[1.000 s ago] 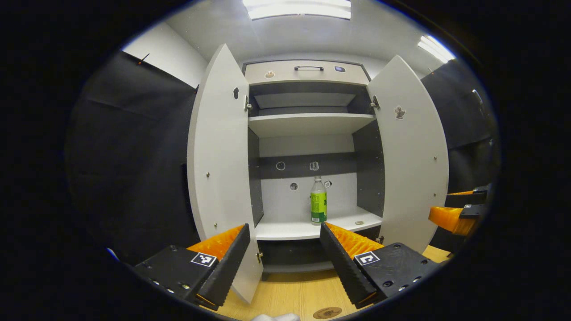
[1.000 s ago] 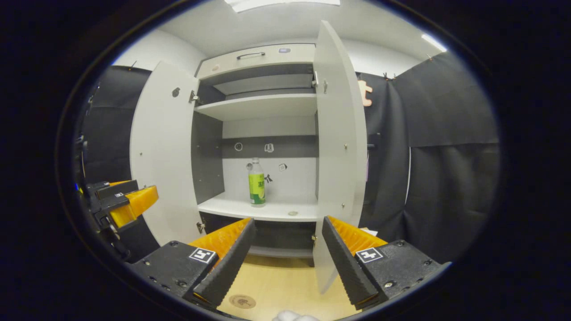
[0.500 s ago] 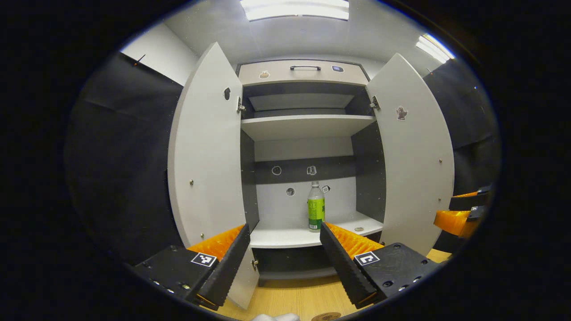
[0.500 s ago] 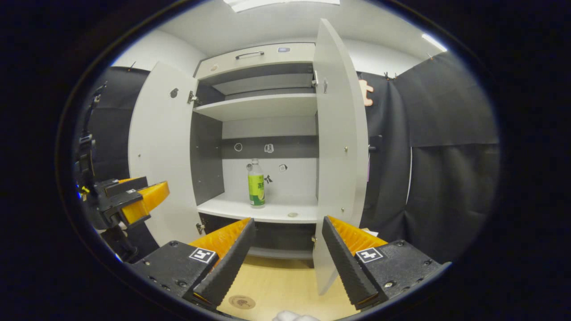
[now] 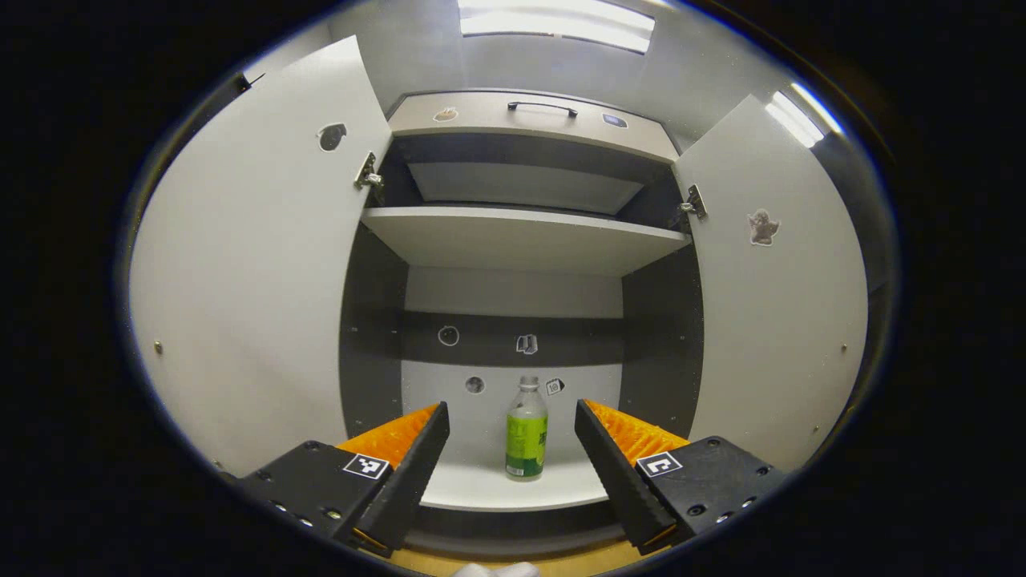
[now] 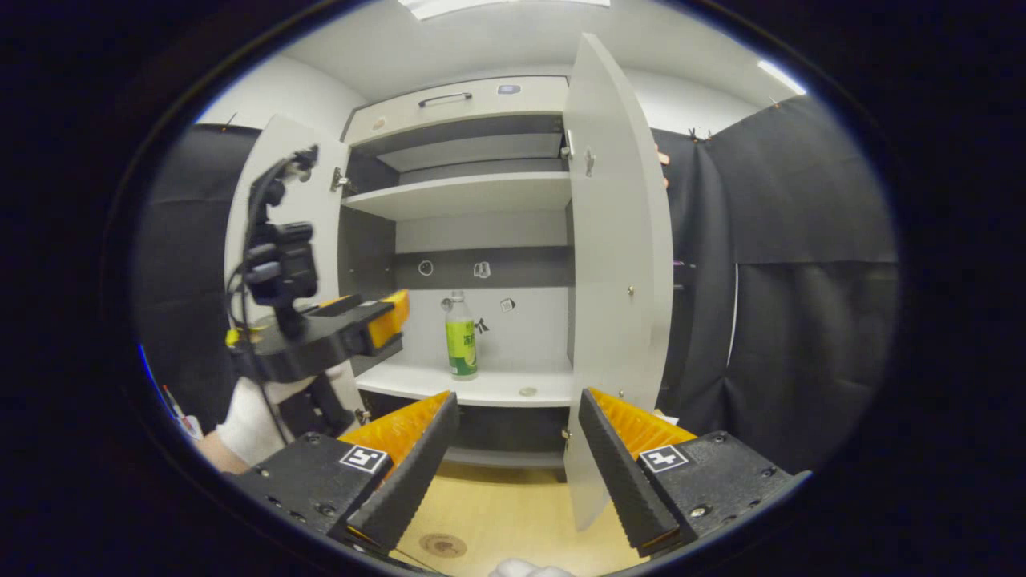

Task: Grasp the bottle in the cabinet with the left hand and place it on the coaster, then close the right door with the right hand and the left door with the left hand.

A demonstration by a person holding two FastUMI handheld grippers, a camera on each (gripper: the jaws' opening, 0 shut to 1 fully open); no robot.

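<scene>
The left gripper [image 5: 510, 449] reaches toward an open cabinet [image 5: 521, 240] with its jaws spread wide and nothing between them, framing a plastic bottle [image 5: 526, 433] that stands upright on the lower shelf [image 5: 513, 490], near the back wall and well apart from either side panel. In the right gripper view the same left gripper [image 6: 377, 320], held in a gloved hand [image 6: 252, 417], hovers at the cabinet's left edge, short of the bottle [image 6: 461, 336] and not touching it. The right gripper [image 6: 517, 465] hangs back over the wooden surface [image 6: 497, 505], jaws likewise wide and empty, with the right door [image 6: 617, 264] standing edge-on just ahead of it and the left door [image 6: 276, 200] swung fully out.

The bottle, clear at the neck with a green label around its body and a pale cap, looks light and thin-walled; how full it is cannot be told. Its round, smooth sides are likely to slip or dent under a hard squeeze, so the labelled mid-body, where the wall is straight and widest, appears the soundest place to close the jaws, square-on and below the tapering shoulder. A grip at the neck would risk the bottle swinging or tipping on the way out past the shelf [image 5: 521, 236] above. The round coaster [image 6: 442, 546] waits on the surface in front of the cabinet, near the right gripper's fingers.
</scene>
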